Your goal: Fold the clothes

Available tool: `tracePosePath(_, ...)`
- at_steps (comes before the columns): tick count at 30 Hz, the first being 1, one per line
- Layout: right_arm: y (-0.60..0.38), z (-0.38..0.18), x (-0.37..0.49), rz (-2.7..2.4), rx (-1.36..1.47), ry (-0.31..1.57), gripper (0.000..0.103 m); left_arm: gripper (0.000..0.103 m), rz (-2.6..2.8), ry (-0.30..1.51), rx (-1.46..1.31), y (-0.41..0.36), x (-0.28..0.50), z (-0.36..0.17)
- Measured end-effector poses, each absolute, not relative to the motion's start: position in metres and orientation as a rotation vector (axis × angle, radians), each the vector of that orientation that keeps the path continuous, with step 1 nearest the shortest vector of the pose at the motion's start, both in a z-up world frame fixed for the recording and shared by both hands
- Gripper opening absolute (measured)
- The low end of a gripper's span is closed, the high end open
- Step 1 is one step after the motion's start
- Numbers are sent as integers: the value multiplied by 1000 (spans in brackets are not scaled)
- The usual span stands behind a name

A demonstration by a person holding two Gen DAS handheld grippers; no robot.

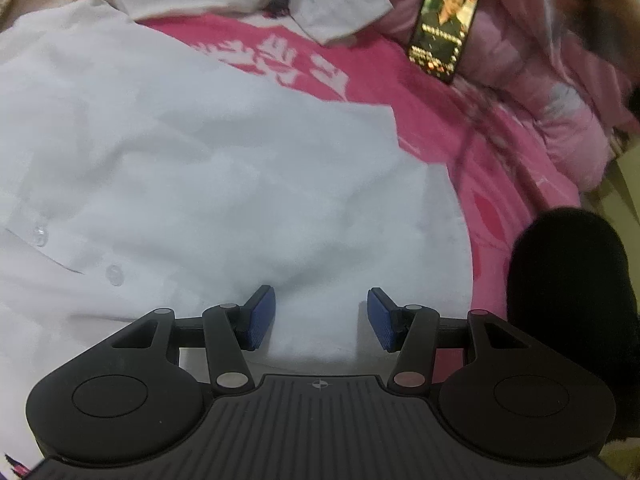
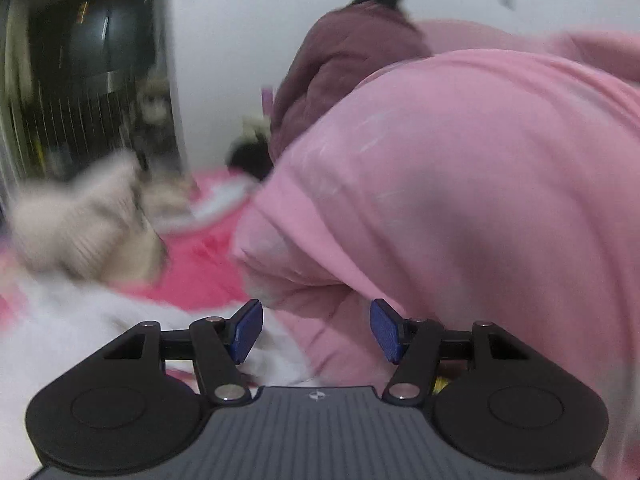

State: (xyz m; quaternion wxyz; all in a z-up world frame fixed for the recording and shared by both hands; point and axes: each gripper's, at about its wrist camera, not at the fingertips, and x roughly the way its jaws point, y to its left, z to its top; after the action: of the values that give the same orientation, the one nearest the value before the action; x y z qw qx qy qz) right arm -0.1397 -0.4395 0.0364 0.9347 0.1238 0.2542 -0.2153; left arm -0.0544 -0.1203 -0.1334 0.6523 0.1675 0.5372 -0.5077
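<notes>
Left wrist view looks steeply down past the left claw, whose blue pads stand apart with nothing pinched between them; the white shirt lies directly under and ahead of the claw, spread over the pink bed cover. To the claw's left, two buttons run along the shirt's placket, and far ahead a sleeve lies turned in over the shirt's top edge. A phone with a lit screen rests ahead and to the right, against a pink padded jacket. The body of the shirt shows one broad smooth panel with a straight edge ahead on the right, so I judge the folding is under way but not finished: no compact bundle is seen yet. Right wrist view is blurred; the right claw is also open and holds nothing, with the white cloth below and to its left and a mound of pink garment close ahead and to the right. A beige knitted garment lies further off to the left, apparently still to be folded.
</notes>
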Motion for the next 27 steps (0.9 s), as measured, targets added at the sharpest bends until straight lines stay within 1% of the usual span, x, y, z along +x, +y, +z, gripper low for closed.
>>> tracePosePath(1,-440,43,-158,-412,324,501,61,51,-1144,1214,373,-119,-53,-132)
tracePosePath(6,-432,22,-202,-284,598,642,60,51,-1107,1192,363,-117,-51,-126)
tracePosePath(9,-422,-27,-197,-226,716,838,59,51,-1105,1161,363,-115,-54,-119)
tracePosePath(11,-410,-57,-192,-230,731,947,59,51,-1110,1143,367,-114,-57,-116)
tracePosePath(14,-402,-95,-184,-228,757,1048,59,51,-1118,1127,374,-113,-61,-114)
tracePosePath(18,-395,-120,-180,-184,747,1121,59,51,-1129,1136,373,-110,-62,-116)
tracePosePath(19,-393,-123,-179,-164,728,1136,54,51,-1131,1139,372,-110,-62,-117)
tracePosePath(20,-390,-125,-177,-146,704,1151,52,51,-1132,1140,371,-110,-62,-118)
tracePosePath(21,-385,-125,-178,-139,653,1162,46,51,-1131,1140,368,-111,-60,-120)
tracePosePath(22,-381,-123,-180,-131,609,1165,31,51,-1127,1141,362,-111,-58,-121)
tracePosePath(23,-378,-119,-179,-124,568,1161,19,51,-1122,1142,355,-111,-56,-122)
tracePosePath(24,-378,-116,-179,-125,556,1148,4,51,-1117,1144,347,-111,-54,-123)
tracePosePath(27,-383,-108,-179,-143,546,1103,2,51,-1097,1156,324,-109,-47,-126)
